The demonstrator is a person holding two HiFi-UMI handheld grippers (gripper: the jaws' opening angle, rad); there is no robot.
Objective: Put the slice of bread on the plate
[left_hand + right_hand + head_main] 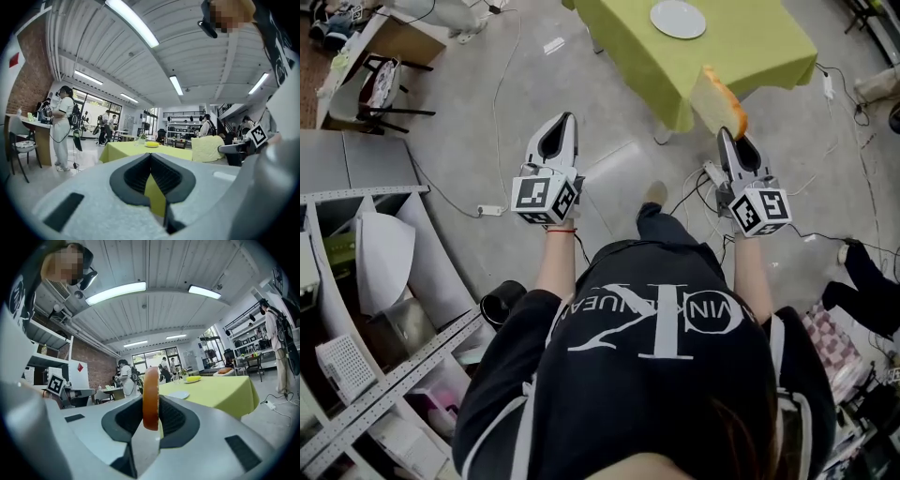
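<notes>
A slice of bread (719, 101) with an orange-brown crust stands on edge between the fingers of my right gripper (727, 131), which is shut on it. In the right gripper view the bread (150, 397) rises from the jaws, crust toward the camera. A white plate (678, 19) lies on the green-clothed table (741, 47) ahead, and it also shows past the bread as the plate (179, 394). My left gripper (567, 117) is held level beside the right one, shut and holding nothing. The left gripper view shows the bread (208, 149) off to the right.
Cables and a power strip (490, 210) lie on the grey floor between me and the table. A chair (380, 89) and shelving (356, 281) stand at the left. A yellow item (192, 378) lies farther back on the table. People (61, 126) stand by a counter beyond.
</notes>
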